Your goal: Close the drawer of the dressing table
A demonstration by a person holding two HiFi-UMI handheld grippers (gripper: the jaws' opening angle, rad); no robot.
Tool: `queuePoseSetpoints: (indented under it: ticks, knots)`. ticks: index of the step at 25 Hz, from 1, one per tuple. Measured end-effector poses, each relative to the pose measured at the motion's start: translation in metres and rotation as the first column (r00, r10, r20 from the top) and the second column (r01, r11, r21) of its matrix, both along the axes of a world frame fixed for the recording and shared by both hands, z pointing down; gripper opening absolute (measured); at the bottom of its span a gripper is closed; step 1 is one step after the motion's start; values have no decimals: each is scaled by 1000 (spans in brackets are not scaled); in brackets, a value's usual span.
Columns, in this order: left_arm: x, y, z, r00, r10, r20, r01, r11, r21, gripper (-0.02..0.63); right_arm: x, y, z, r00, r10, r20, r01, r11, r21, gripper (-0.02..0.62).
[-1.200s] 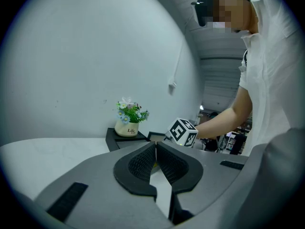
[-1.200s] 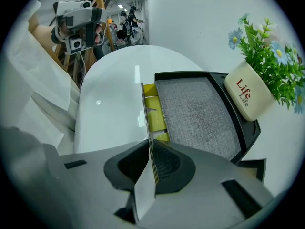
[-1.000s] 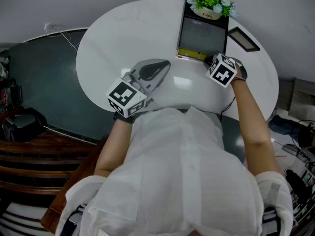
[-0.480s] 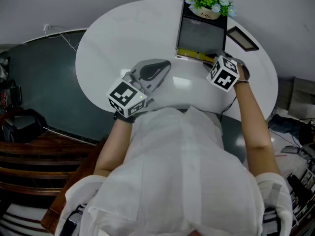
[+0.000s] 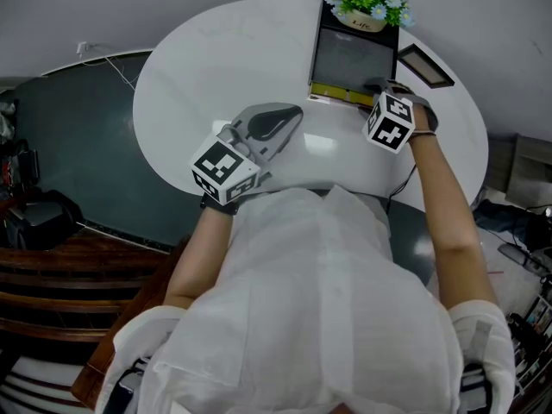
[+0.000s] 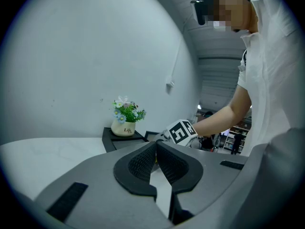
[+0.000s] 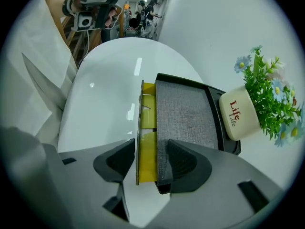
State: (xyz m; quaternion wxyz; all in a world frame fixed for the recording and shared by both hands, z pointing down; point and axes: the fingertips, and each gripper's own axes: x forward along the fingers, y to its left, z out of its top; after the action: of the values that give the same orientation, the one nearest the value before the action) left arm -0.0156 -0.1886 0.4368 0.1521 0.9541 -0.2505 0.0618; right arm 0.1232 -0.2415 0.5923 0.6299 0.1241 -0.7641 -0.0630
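white tabletop (image 5: pixel 216 59) — drawer front (image 7: pixel 147 109) between just-widened jaws of right claw (image 7: pixel 150 152).

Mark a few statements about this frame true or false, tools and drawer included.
1. The flower pot stands on the dressing table. True.
2. The left tool has its jaws together, holding nothing. True.
3. The right tool is clamped on the flower pot. False: its jaws have just been opening and stand apart, the yellow drawer front between them.
4. The drawer is fully shut. False: its yellow part sticks out at the front.
5. The table top is black. False: it is white.
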Motion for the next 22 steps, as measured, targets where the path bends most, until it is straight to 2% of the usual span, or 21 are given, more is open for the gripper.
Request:
queuePoseSetpoints:
  ticks: [13, 22]
  knots:
    - [2, -1, -1, 1000, 4, -5, -4, 1000, -1, 18, 1, -4, -1, 1000, 9, -14, -9, 1000, -5, 186]
    - [-1, -2, -3, 1000, -1, -11, 1, 1000, 0, 18, 1, -14, -7, 999, 38, -22, -38, 999, 16, 89]
